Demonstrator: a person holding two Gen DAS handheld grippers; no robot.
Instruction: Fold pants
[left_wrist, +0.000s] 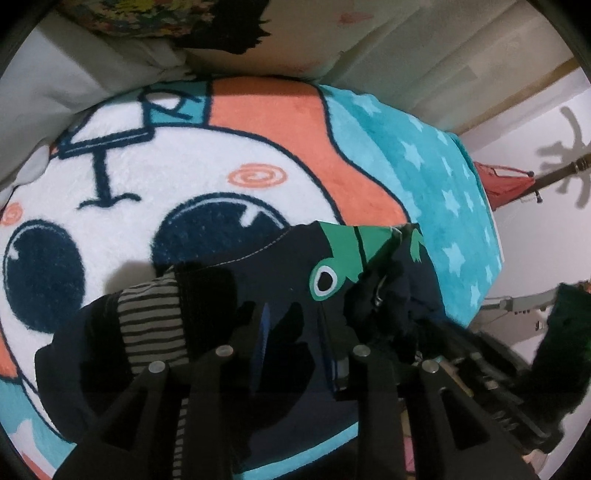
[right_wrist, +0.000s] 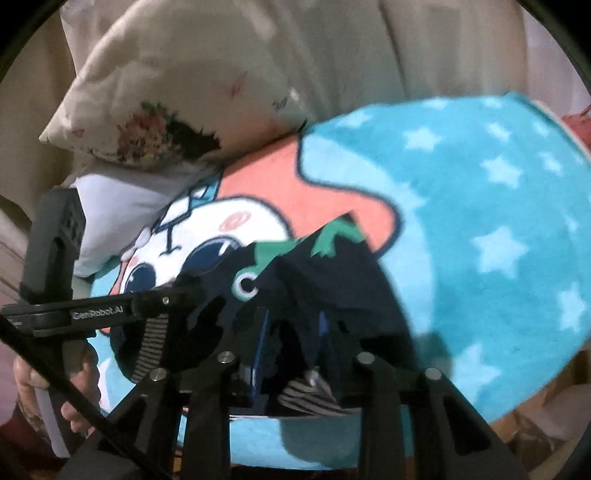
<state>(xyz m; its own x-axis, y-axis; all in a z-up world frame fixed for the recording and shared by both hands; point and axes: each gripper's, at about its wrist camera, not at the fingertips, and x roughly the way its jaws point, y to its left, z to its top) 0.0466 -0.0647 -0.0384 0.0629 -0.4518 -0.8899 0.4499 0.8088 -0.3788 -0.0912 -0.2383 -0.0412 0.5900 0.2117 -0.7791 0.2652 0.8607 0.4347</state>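
Note:
Dark navy pants (left_wrist: 280, 266) with a green frog print (left_wrist: 343, 254) and a grey striped waistband (left_wrist: 155, 317) lie bunched on a cartoon blanket (left_wrist: 221, 155). My left gripper (left_wrist: 291, 332) sits over the cloth with its jaws apart, fabric between them. In the right wrist view the pants (right_wrist: 332, 273) are lifted into a peak. My right gripper (right_wrist: 291, 332) has its blue pads close around dark cloth, with striped waistband (right_wrist: 310, 395) below. The left gripper's body (right_wrist: 99, 314) shows at the left.
The blanket (right_wrist: 480, 221) covers a bed, teal with stars at the right. A floral pillow (right_wrist: 173, 96) and a white pillow (right_wrist: 122, 206) lie at the head. The bed's right edge (left_wrist: 491, 229) drops to a white wall with a red object (left_wrist: 502, 184).

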